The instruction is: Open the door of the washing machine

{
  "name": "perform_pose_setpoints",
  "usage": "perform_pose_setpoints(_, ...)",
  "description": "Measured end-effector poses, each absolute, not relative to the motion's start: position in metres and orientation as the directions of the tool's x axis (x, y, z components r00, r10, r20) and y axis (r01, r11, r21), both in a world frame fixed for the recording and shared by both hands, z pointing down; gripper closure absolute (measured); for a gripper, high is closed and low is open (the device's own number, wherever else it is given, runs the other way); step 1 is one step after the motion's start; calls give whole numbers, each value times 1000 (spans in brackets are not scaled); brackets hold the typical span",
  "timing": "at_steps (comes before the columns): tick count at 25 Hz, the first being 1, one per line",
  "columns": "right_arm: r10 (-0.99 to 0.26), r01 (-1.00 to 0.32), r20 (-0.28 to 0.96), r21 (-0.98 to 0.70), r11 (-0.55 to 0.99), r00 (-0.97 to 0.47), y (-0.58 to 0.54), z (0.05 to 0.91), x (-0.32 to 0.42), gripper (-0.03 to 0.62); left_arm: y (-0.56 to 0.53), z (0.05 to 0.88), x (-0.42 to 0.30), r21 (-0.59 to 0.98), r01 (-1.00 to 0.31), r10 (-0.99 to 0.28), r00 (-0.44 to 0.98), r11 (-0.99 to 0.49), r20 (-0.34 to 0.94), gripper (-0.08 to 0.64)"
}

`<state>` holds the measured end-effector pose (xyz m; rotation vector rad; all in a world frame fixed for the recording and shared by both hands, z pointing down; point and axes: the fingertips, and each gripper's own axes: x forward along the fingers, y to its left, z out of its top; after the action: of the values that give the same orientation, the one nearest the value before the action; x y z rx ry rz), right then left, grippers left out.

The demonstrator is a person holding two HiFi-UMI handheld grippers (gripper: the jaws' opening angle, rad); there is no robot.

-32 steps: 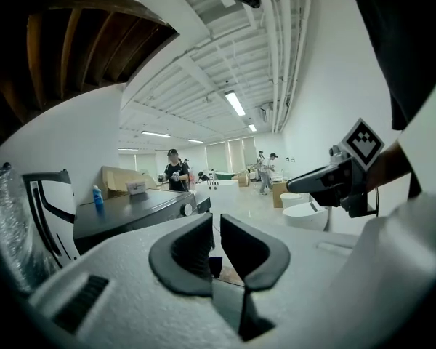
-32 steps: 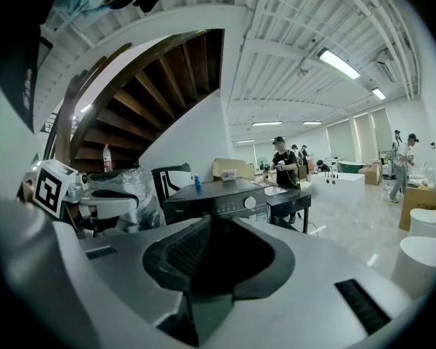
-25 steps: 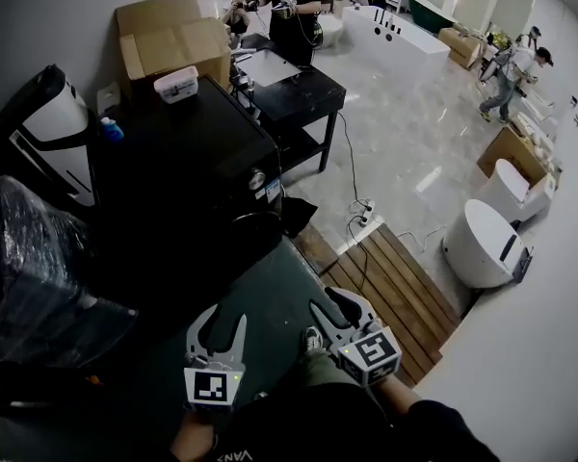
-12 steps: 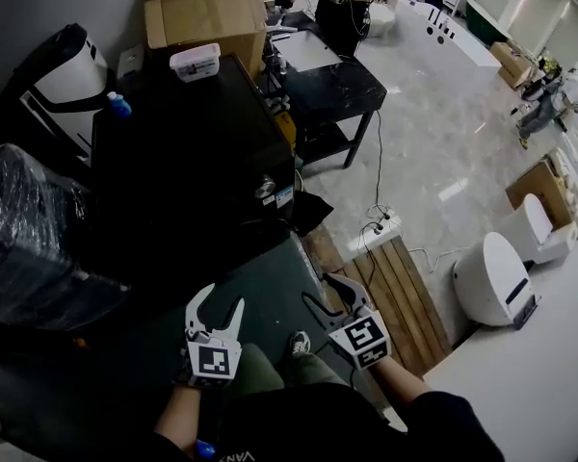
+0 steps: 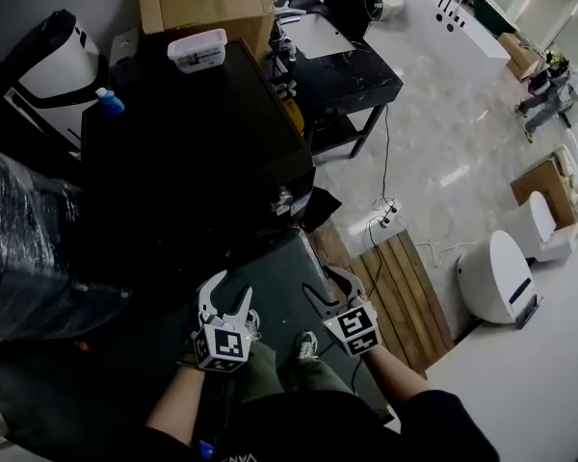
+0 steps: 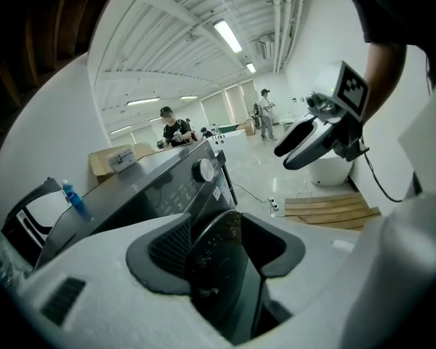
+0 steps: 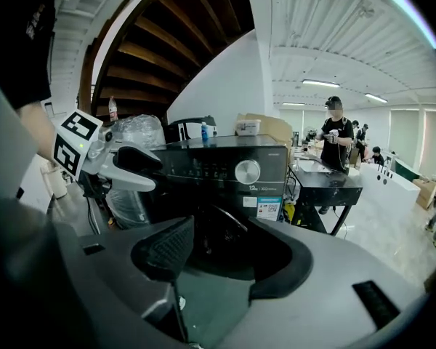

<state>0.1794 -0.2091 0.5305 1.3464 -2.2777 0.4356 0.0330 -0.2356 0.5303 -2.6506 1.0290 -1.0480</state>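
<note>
The black washing machine (image 5: 200, 147) stands ahead of me, its silver knob (image 5: 283, 200) at the front's right corner. In the left gripper view, its dark round door (image 6: 219, 247) shows closed between my jaws, below the knob (image 6: 203, 169). The right gripper view shows the control panel (image 7: 211, 169) and the door (image 7: 221, 249) beneath it. My left gripper (image 5: 226, 295) and right gripper (image 5: 326, 290) hover side by side, short of the machine's front and apart from it. Both are open with nothing between them, and their jaws have just been opening. Each gripper appears in the other's view: right (image 6: 314, 135), left (image 7: 127, 167).
A white plastic box (image 5: 197, 49) and a blue bottle (image 5: 106, 101) sit on the machine, with a cardboard box (image 5: 207, 3) behind. A plastic-wrapped bundle (image 5: 29, 248) lies to the left. On the right are a black table (image 5: 345, 73), a power strip (image 5: 385, 210), wooden boards (image 5: 405, 287) and a white toilet (image 5: 496, 277).
Both grippers have moved forward and lower toward the machine's front, and their jaws stand wider. The head view has shifted closer to the machine.
</note>
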Motion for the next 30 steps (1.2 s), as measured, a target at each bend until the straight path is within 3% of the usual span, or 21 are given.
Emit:
perform_pose_setpoints(7, -666, -811, 632, 100, 576, -396, -255, 601, 172, 347, -282, 582, 35, -424, -433, -603, 504, -796, 618, 351)
perform_pose_setpoints(15, -603, -739, 681, 134, 660, -415, -308, 661, 175, 339, -312, 623, 36, -460, -400, -607, 441, -792, 661, 344)
perform_pose_setpoints(30, -449, -420, 752, 251, 872, -483, -360, 727, 148, 337, -326, 654, 47, -530, -341, -625, 311, -776, 716, 337)
